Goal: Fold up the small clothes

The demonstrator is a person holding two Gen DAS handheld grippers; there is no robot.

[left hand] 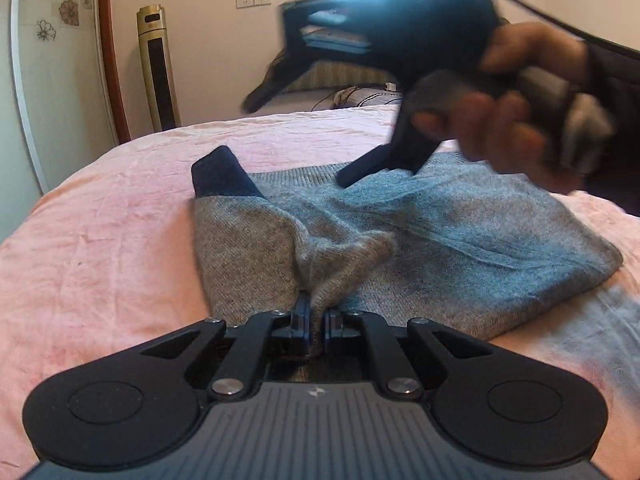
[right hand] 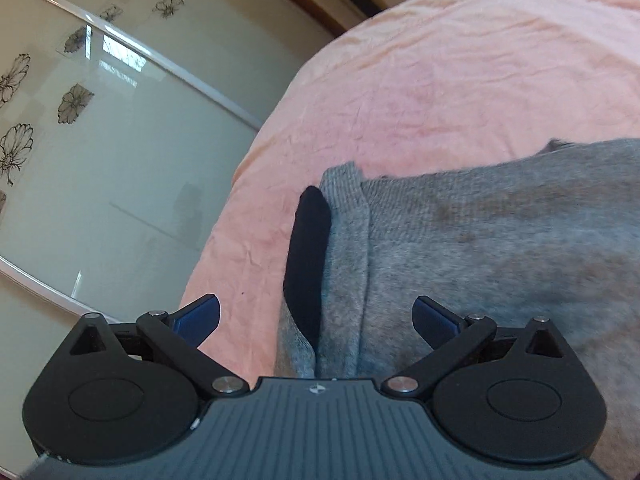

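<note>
A grey knit sweater [left hand: 460, 232] lies partly folded on a pink bed sheet [left hand: 100, 240]. Its sleeve ends in a dark navy cuff [left hand: 222, 174] that points away from me. My left gripper [left hand: 316, 320] is shut on a pinched ridge of the grey knit near the sleeve. A hand holds my right gripper [left hand: 300, 142], blurred, above the sweater's far side with its fingers spread. In the right wrist view the right gripper [right hand: 316, 316] stands open over the navy cuff [right hand: 308, 260] and the sweater [right hand: 500, 260], with nothing pressed between its pads.
The bed's edge curves along the left, with a sliding wardrobe door [right hand: 100, 140] with flower decals beyond it. A gold tower fan [left hand: 158, 68] stands at the wall. Pillows and cables [left hand: 360, 92] lie at the bed's far end.
</note>
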